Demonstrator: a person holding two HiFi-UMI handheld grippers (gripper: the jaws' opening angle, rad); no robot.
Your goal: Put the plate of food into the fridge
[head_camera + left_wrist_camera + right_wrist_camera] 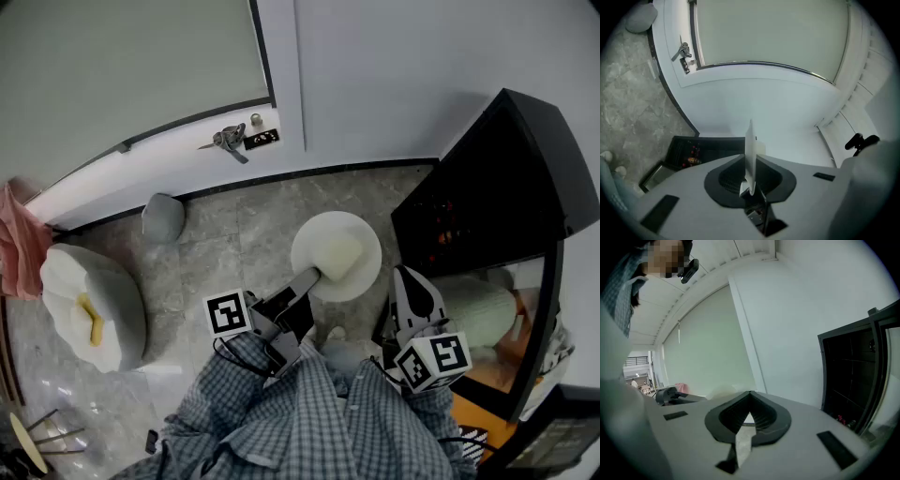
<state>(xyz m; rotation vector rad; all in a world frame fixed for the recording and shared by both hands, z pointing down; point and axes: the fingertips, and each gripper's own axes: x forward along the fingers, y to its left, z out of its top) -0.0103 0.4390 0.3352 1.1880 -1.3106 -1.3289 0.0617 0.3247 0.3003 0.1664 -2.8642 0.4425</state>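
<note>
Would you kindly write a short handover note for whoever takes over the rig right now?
Left gripper: shut on the rim of the white plate, held over the floor, with a pale block of food on it.
Right gripper: shut, empty, beside the plate.
Fridge: black, to the right, and it looks open.
Done: plate in hand, fridge open.
Left: carry the plate in, set it on a shelf, release, probably close the fridge.
</note>
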